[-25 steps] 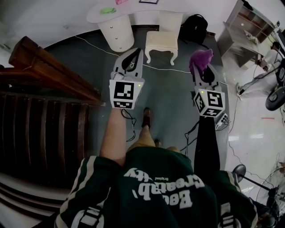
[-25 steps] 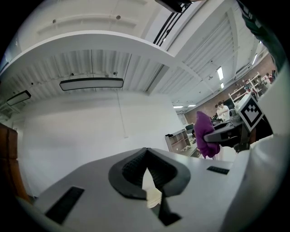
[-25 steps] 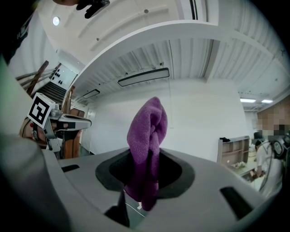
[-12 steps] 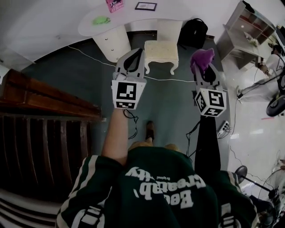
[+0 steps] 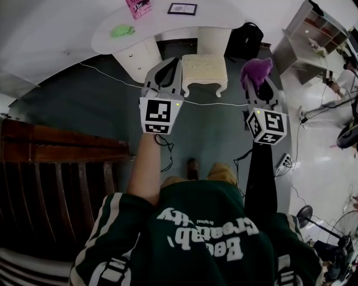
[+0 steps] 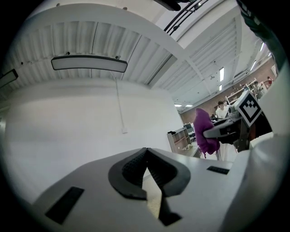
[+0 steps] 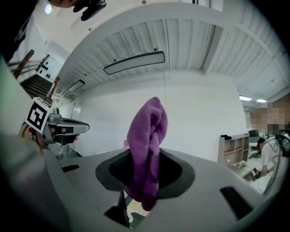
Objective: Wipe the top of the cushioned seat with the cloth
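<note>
Head view: the person stands on dark floor, both arms held out forward.

Right gripper – jaws clamped on a purple cloth. In the right gripper view the cloth is bunched between the dark pads of the right gripper, one fold standing above them and a shorter end hanging below.

Left gripper – in its own view the left gripper has its jaws pressed together at the tips, with nothing between them.

Cushioned seat: a small cream stool with curved legs. It stands on the floor well ahead of the person, against the front of a white curved desk. In the head view it sits between the two grippers, and the left one overlaps its left edge. The cloth is held in the air, well clear of the seat top.

A black backpack sits right of the stool. A dark wooden stair rail runs along the left.
</note>
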`<action>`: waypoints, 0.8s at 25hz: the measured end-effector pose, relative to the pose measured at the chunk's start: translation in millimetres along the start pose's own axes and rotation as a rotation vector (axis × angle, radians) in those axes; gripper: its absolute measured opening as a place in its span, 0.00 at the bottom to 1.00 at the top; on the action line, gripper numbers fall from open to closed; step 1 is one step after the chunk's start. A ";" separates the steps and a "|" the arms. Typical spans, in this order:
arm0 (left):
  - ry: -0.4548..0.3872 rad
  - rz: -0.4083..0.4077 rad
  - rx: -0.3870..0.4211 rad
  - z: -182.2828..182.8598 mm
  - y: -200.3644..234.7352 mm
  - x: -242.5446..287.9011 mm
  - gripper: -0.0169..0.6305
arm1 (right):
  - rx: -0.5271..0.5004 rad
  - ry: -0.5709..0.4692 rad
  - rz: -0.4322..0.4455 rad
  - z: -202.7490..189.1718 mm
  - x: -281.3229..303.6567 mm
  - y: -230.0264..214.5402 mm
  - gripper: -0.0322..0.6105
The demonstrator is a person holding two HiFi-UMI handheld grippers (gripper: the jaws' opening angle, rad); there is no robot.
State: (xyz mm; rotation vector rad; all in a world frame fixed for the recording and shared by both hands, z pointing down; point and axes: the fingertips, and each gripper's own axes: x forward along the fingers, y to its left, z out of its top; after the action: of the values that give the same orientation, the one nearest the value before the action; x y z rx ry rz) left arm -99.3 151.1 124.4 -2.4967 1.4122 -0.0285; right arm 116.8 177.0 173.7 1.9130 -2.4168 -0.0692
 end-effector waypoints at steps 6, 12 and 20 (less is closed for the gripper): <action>0.009 -0.004 -0.008 -20.2 17.1 28.4 0.05 | 0.006 -0.001 -0.008 -5.4 36.0 -10.2 0.26; -0.008 0.004 -0.057 -36.1 41.8 73.3 0.05 | 0.003 -0.004 0.020 -11.4 91.4 -21.7 0.26; 0.014 0.025 -0.025 -75.1 65.5 163.5 0.05 | 0.021 -0.004 0.063 -32.9 193.9 -59.4 0.26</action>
State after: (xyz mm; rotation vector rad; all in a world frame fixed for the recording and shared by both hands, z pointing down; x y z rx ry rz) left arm -79.8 -35.7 161.9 -2.5032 1.4581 -0.0229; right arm 132.4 -25.3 205.8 1.8453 -2.4877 -0.0441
